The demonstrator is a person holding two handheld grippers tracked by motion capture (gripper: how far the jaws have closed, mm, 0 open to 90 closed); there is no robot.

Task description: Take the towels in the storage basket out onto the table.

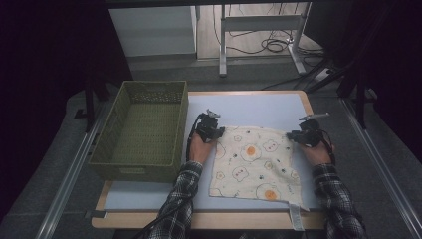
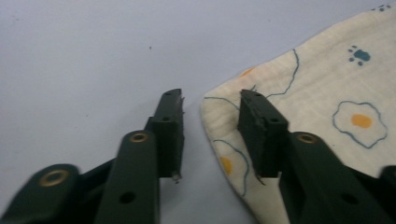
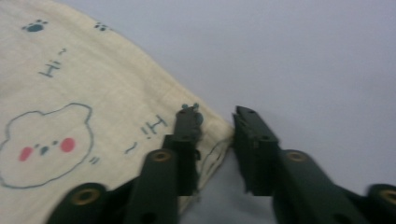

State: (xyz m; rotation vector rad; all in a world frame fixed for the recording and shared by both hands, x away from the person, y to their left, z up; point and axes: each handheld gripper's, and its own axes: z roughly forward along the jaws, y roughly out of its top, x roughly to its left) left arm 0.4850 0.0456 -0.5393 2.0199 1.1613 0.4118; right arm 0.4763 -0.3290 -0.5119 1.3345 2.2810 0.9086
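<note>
The left gripper (image 2: 210,105) is straddling the far left corner of the cloth (image 1: 256,162) with its jaws parted, not yet pinching. The right gripper (image 3: 215,116) is doing likewise at the far right corner. The cloth is lying flat on the white table (image 1: 259,107), right of the green basket (image 1: 144,129).

Soft printed cloth (image 1: 256,162) — matt smooth tabletop (image 1: 259,107), woven basket (image 1: 142,130)

One printed cloth (image 1: 256,162), one green woven basket (image 1: 142,130), two grippers—left (image 1: 211,130), right (image 1: 303,137)—and seemingly one table (image 1: 259,107).
</note>
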